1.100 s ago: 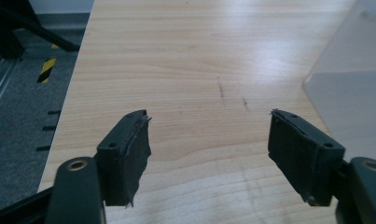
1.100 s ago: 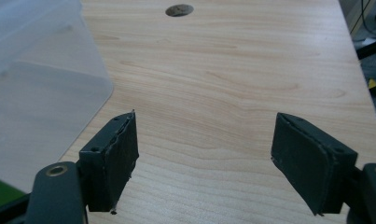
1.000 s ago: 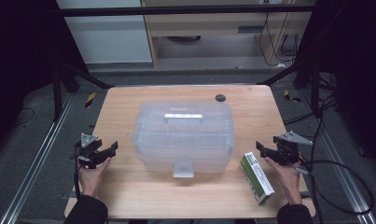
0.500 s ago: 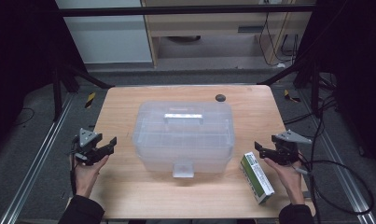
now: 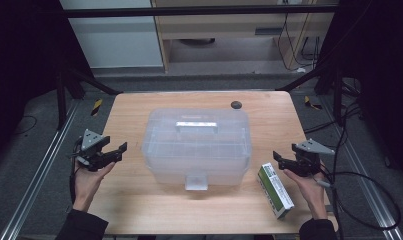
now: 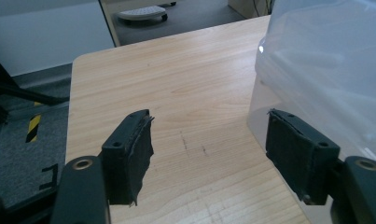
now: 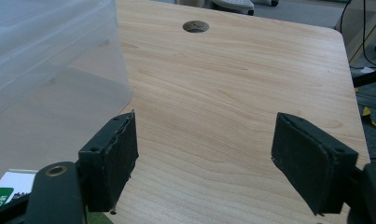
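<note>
1. clear lidded storage box (image 5: 196, 147) sits mid-table (image 5: 139, 210), front latch toward the person, apparently not yet opened.
2. green-and-white carton (image 5: 275, 189) lies right of the box, just beside the right gripper (image 5: 284, 162).
3. left gripper (image 5: 116, 152) jaws wide, have just been opening, nothing between them.
4. right gripper jaws wide, empty; nothing handled yet.

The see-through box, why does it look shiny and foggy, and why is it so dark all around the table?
High view: the clear box looks milky, with a bright streak on its lid handle; the table is lit while the floor at both sides falls into black. Left gripper view: a white glint sits on the box's corner, and its wall looks hazy. Right gripper view: the box looks pale and soft.
</note>
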